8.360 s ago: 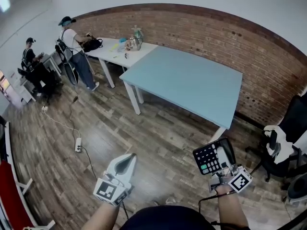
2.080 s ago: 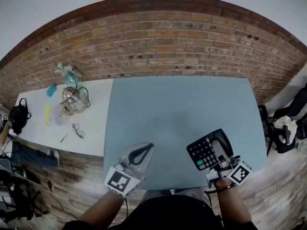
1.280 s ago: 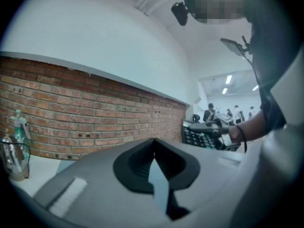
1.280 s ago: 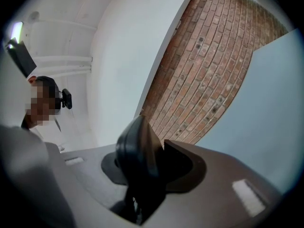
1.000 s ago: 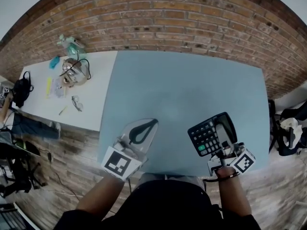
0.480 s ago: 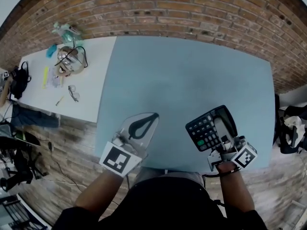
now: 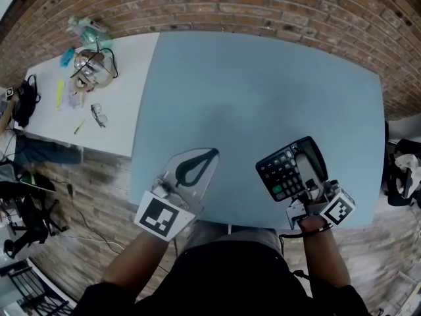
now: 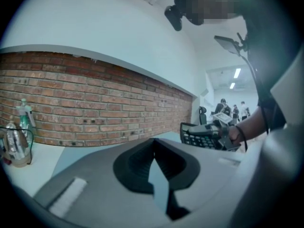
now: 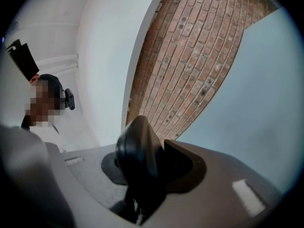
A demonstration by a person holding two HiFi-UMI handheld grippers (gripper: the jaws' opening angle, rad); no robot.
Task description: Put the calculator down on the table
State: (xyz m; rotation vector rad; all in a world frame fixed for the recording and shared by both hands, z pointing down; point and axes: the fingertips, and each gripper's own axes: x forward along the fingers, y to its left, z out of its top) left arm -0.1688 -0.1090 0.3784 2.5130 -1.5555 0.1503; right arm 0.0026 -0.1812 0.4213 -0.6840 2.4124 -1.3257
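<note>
Calculator (image 7: 279, 174) clamped in right gripper (image 7: 304, 168), over table (image 7: 250, 91) near edge.

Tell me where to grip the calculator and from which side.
Clamp the calculator across its flat faces, from its near end beside the keys, as the right tool does: it is a thin slab.

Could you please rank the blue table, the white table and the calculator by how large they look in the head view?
1. blue table: by far the largest.
2. white table: clearly smaller.
3. calculator: smallest, even though it is held nearer the camera than either tabletop.
</note>
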